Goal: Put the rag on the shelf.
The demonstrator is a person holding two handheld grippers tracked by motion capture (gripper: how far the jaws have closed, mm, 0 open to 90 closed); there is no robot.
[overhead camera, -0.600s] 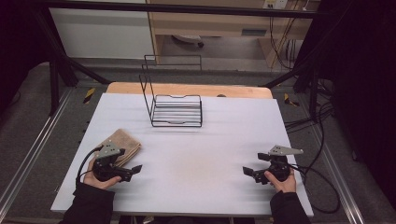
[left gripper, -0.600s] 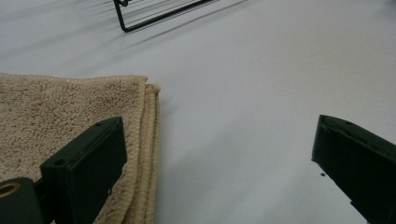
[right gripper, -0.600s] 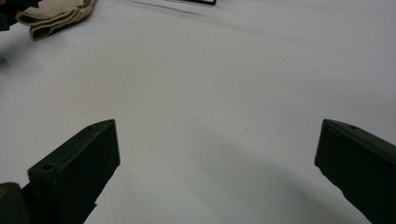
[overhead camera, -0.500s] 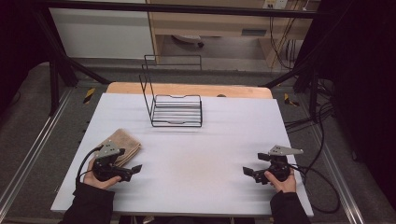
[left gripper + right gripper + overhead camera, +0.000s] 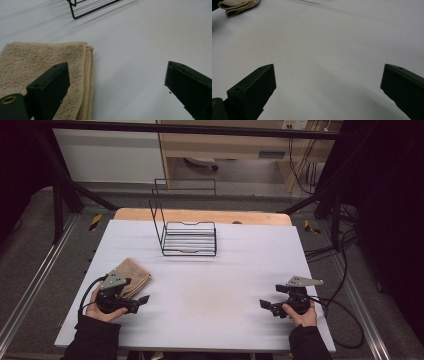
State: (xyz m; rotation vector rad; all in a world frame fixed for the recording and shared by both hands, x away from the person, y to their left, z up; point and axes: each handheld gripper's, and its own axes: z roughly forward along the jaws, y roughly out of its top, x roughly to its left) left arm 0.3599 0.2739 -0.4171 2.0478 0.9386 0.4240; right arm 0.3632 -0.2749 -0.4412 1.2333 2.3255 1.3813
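Here, from the high view, the towel [image 5: 131,275] lies folded flat on the table [image 5: 220,270] at its near left, just beside the left gripper [image 5: 141,301]; the rack [image 5: 186,234] stands well apart at the far middle, its open side facing the person, which looks like a place meant to receive the towel; the right gripper [image 5: 264,305] rests low at the near right, well apart from both; each hand grips its tool from behind, forearms coming in from the near edge, the jaws pointing inward toward the middle of the table, a pose that reads as a ready stance rather than a reach.

In the left gripper view, the jaws stand wide apart with nothing between them; one jaw hangs over the towel [image 5: 37,65], near its folded edge, the other over bare table; a corner of the rack [image 5: 82,10] shows far off.

In the right gripper view, the jaws are likewise spread wide over bare table [image 5: 324,50], holding nothing; the towel [image 5: 238,7] sits far off at the top left.
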